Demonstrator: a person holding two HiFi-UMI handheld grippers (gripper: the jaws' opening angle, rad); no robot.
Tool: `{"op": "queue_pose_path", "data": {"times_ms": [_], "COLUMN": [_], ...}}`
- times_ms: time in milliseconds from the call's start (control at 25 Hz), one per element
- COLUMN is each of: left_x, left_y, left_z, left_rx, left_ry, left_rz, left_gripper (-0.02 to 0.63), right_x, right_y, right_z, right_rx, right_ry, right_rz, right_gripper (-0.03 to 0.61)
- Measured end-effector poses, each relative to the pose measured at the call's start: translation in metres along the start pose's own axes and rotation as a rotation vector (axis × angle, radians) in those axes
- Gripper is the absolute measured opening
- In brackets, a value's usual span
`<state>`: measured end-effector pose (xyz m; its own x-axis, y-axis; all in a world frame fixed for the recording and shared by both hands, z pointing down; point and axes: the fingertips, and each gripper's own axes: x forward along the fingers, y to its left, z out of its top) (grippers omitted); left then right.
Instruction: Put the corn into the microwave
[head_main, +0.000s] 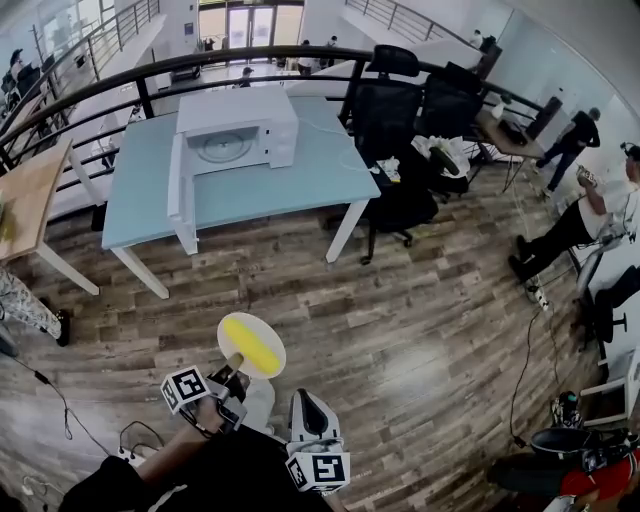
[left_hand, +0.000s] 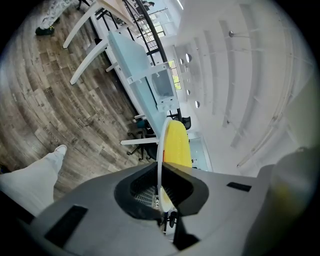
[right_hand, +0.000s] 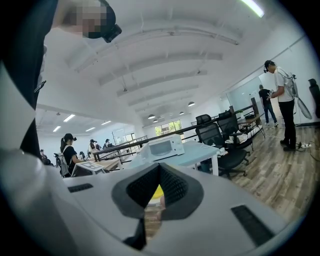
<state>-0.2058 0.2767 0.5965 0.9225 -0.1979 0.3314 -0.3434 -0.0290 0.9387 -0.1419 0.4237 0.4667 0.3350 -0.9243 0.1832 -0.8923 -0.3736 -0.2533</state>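
A yellow corn cob (head_main: 250, 342) lies on a small white plate (head_main: 268, 368) held over the wooden floor. My left gripper (head_main: 235, 363) is shut on the plate's near rim. In the left gripper view the plate (left_hand: 161, 145) stands edge-on between the jaws of the left gripper (left_hand: 160, 175), with the corn (left_hand: 176, 145) on its right face. The white microwave (head_main: 240, 125) sits on a light blue table (head_main: 290, 185) farther ahead, its door (head_main: 178, 185) swung open to the left. My right gripper (head_main: 304, 398) hangs beside the plate, shut and holding nothing. Past the right gripper (right_hand: 159, 167), the microwave (right_hand: 162, 146) shows on the table.
Black office chairs (head_main: 400, 110) stand to the right of the table, and a wooden table (head_main: 30, 195) stands to its left. A curved black railing (head_main: 100, 85) runs behind. People (head_main: 560, 235) stand at the right. Cables (head_main: 60, 400) lie on the floor.
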Motion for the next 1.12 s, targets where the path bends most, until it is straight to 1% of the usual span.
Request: {"op": "queue_pose_path", "data": {"times_ms": [320,600,840,960,1120], "left_x": [0.045,0.09,0.12,0.132,0.137], "left_y": [-0.018,-0.03,-0.036,-0.039,-0.04], "left_z": [0.037,0.071,0.103,0.118,0.138], "left_rx": [0.009,0.016,0.022,0.027,0.025], "left_ry": [0.005,0.009,0.005,-0.005,-0.026], "left_rz": [0.006,-0.004,-0.014,-0.019,-0.014], "left_gripper": [0.017,0.017,0.017,0.017,0.017], "right_x": [0.042,0.092,0.138,0.159,0.184], "right_y": [-0.03,-0.049,-0.056,-0.058,-0.049], "right_z": [0.024,0.037,0.042,0.043,0.046], "right_rx": [0.008,0.005,-0.009,0.002,-0.008], "right_ry": [0.0,-0.006,-0.022,-0.03,-0.007], "right_rz": [-0.051,-0.059,-0.031,-0.014,0.026], "right_gripper": [0.008,0.008,0.008,0.008,0.008]}}
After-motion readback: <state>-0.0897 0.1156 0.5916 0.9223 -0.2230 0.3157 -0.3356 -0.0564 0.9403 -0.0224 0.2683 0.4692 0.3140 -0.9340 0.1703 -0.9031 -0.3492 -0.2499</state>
